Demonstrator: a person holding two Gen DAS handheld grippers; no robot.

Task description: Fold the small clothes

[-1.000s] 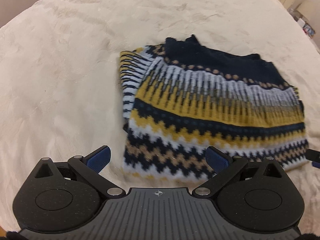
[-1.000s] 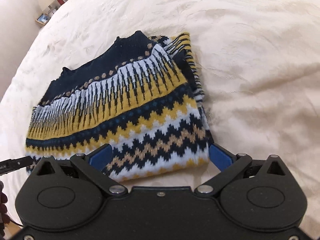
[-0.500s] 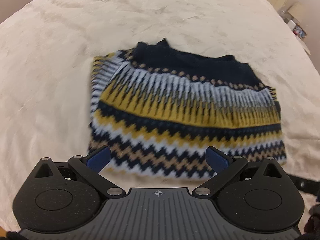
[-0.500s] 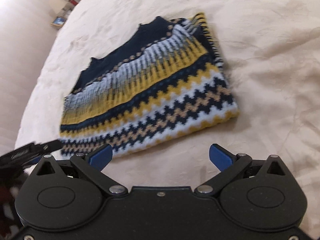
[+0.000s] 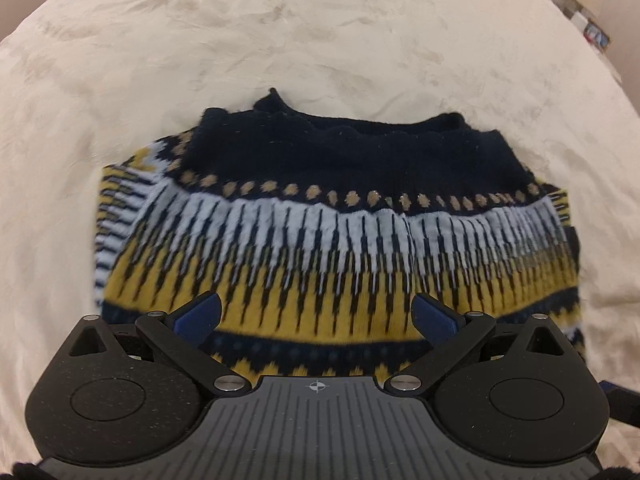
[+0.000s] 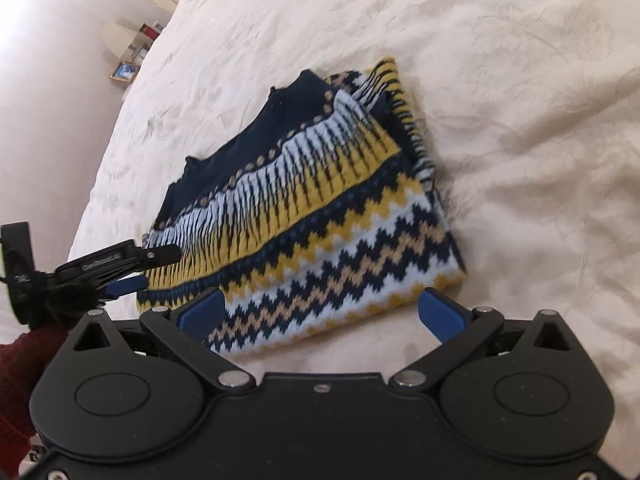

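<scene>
A folded knit sweater [image 5: 328, 240] with navy, white and mustard zigzag bands lies flat on the cream bedspread [image 5: 280, 40]. My left gripper [image 5: 316, 316] hangs open over its yellow band, blue pads wide apart and gripping nothing. In the right wrist view the same sweater [image 6: 320, 208] runs diagonally. My right gripper [image 6: 322, 314] is open at its near zigzag hem; the left pad overlaps the cloth and the right pad is over bare bedspread. The left gripper [image 6: 132, 268] shows from the side at the sweater's left end.
The cream bedspread [image 6: 500, 100] spreads all around the sweater. A dark red sleeve [image 6: 20, 364] shows at the lower left of the right wrist view. White shelves with small items [image 6: 132, 56] stand beyond the bed's far left edge.
My left gripper has moved forward from the hem to above the sweater's middle. My right gripper drew back to the right and now sits at the near hem. Both stayed open.
</scene>
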